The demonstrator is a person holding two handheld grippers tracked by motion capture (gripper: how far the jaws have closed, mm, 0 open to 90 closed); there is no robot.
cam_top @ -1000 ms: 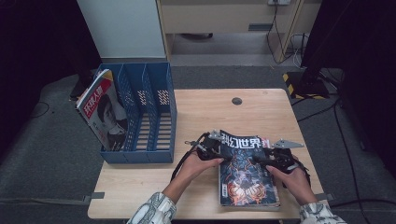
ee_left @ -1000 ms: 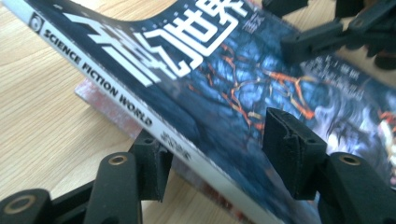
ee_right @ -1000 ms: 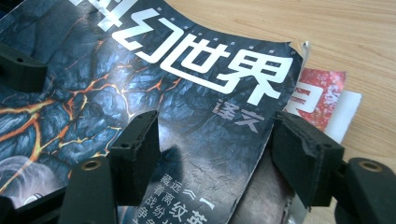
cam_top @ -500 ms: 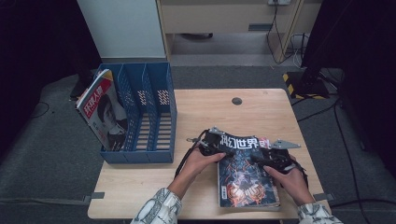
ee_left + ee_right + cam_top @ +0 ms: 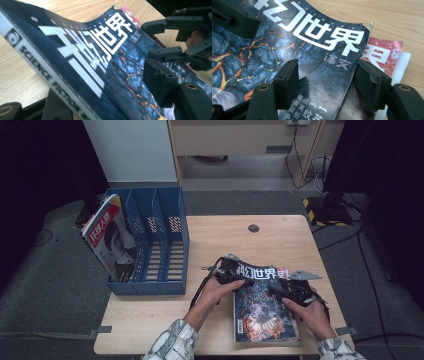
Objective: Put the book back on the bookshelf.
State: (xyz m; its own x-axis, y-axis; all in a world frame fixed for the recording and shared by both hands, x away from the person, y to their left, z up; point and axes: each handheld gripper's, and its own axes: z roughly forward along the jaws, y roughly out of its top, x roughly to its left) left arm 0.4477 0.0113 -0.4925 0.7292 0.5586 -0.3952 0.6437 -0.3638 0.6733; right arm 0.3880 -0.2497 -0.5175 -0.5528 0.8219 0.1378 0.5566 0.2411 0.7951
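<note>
The fingers (image 5: pixel 160 80) of the left gripper (image 5: pixel 234 271) stand spread around the spine corner of the magazine (image 5: pixel 262 307), 1 under it and 1 over the cover. They have just been opening and do not seem to press. The right gripper (image 5: pixel 327 75) has its fingers (image 5: pixel 287 77) apart too, straddling the cover's creased right edge. These have just been closing, with the cover between them but not pinched.

The magazine lies flat near the table's (image 5: pixel 280 240) front right, on top of a 2nd, red one (image 5: pixel 384 56).

It looks light and limp, and the glossy cover is probably slippery and tears easily (its edge is already ragged). A grip on the cover alone would likely peel it up or rip it. The spine is the stiff part, so both grippers should bite the whole thickness there, or at 2 corners, to stop it sagging.
</note>
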